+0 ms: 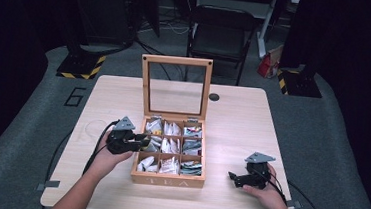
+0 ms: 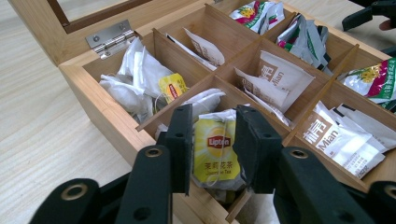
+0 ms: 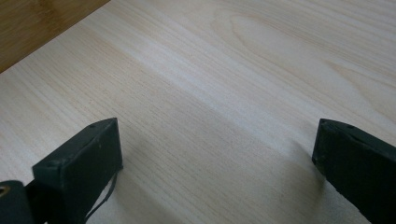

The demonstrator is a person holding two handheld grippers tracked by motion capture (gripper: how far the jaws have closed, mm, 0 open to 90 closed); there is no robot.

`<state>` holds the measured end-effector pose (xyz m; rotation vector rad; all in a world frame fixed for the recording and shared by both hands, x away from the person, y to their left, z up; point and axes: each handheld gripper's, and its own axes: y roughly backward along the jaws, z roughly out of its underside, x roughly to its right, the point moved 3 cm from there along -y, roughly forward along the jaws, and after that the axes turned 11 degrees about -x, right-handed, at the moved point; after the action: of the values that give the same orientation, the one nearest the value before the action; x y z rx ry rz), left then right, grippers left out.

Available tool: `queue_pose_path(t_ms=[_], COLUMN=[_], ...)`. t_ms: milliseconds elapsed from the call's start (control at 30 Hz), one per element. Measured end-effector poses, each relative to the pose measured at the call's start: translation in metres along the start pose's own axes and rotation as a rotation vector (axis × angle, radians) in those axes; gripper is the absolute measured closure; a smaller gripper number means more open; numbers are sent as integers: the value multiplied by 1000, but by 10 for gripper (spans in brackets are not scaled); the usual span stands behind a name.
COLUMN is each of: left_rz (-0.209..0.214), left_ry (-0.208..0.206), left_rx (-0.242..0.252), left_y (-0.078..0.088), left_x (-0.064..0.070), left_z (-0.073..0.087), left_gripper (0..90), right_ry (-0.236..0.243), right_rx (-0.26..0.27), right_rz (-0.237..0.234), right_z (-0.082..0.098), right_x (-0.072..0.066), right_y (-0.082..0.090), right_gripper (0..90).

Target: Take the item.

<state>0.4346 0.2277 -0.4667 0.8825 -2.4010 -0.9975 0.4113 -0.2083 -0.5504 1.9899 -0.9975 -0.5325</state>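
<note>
Yellow Lipton tea bag [image 2: 216,156] standing in the tea box [image 1: 167,180], middle compartment of the left column, pinched between the left gripper [image 2: 215,140] jaws. Right gripper [image 1: 235,178] at four o'clock from the box, spread wide over bare tabletop [image 3: 224,84].

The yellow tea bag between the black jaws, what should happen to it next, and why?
Probably close the left gripper a little more, then lift straight up. Its jaws stand on either side of the yellow Lipton tea bag in the wooden tea box, but whether the pads already press on it is hard to tell. The right gripper rests open on the table, away from the box.
</note>
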Motion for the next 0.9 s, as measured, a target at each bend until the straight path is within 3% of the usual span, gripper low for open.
queue_pose_path(t_ms=[467, 900], left_rz=[15, 21], left_ry=[-25, -43], left_rx=[18, 30], left_y=[7, 13], left_x=[5, 10], left_z=[-1, -9], left_gripper=[861, 884], right_ry=[2, 0], right_rx=[-2, 0], right_rz=[-1, 0], right_z=[0, 0], right_x=[0, 0], right_y=[0, 0], right_gripper=[9, 9])
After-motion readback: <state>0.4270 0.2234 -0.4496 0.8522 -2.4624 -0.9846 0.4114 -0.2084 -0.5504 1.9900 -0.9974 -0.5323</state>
